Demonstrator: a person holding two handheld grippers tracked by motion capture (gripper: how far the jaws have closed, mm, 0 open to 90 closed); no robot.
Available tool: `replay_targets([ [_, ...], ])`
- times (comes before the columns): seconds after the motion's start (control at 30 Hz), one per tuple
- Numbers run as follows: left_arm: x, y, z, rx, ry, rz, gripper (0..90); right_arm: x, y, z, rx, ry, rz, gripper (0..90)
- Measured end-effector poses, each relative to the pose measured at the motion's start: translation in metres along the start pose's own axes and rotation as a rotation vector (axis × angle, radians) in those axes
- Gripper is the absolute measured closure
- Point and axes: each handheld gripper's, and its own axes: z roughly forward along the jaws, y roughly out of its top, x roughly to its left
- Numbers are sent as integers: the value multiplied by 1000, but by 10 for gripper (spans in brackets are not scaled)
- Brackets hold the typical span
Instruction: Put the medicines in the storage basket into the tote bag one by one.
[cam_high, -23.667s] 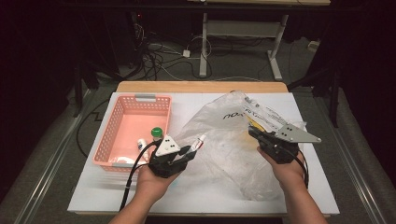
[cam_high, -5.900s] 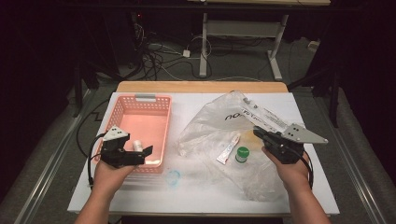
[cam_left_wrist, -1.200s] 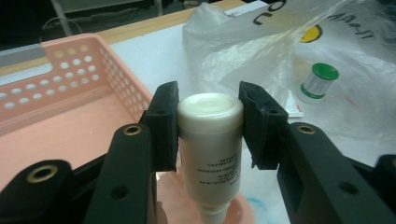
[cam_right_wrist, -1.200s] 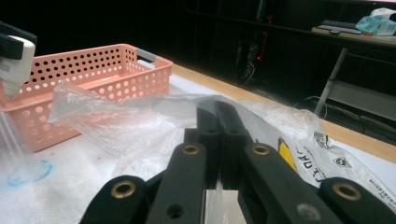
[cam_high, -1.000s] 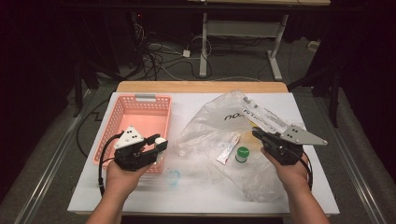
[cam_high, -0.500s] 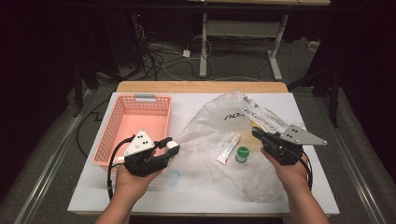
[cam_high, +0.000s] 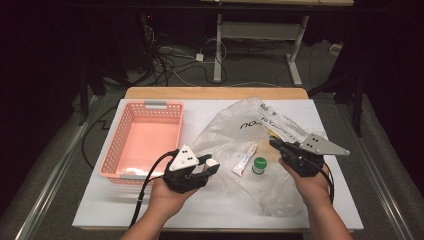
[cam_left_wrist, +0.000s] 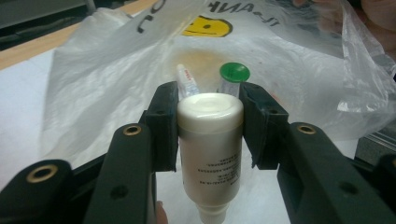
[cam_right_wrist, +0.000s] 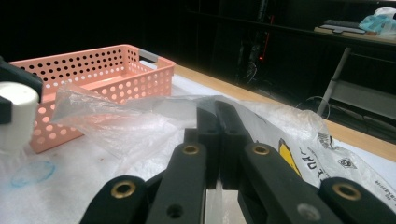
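White surface (cam_high: 150, 210) lay under a dark room, a pink basket (cam_high: 142, 142) at its left. My left fingers (cam_left_wrist: 211, 123) were partly closed around a white bottle (cam_left_wrist: 209, 149), gripping it near its wide flat end, just before the clear bag (cam_high: 235, 135). Inside the bag lay a tube (cam_high: 244, 160) and a green-capped jar (cam_high: 259, 165). My right fingers (cam_right_wrist: 218, 140) were pinched tight on the bag's edge.
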Motion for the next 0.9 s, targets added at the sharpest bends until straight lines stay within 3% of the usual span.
replay_targets([
  [0.23, -8, 12, 34, 34, -14, 35, 582, 0, -1, 3, 3, 5, 5, 900],
  [0.43, -5, 20, 64, 62, 16, 66, 582, 0, 0, 5, 2, 6, 3, 900],
  [0.73, 7, 23, 104, 85, 57, 34, 581, 0, 0, 9, 2, 11, 3, 900],
  [0.9, 11, 24, 123, 99, 93, 47, 580, 0, 1, 10, -1, 9, 9, 900],
])
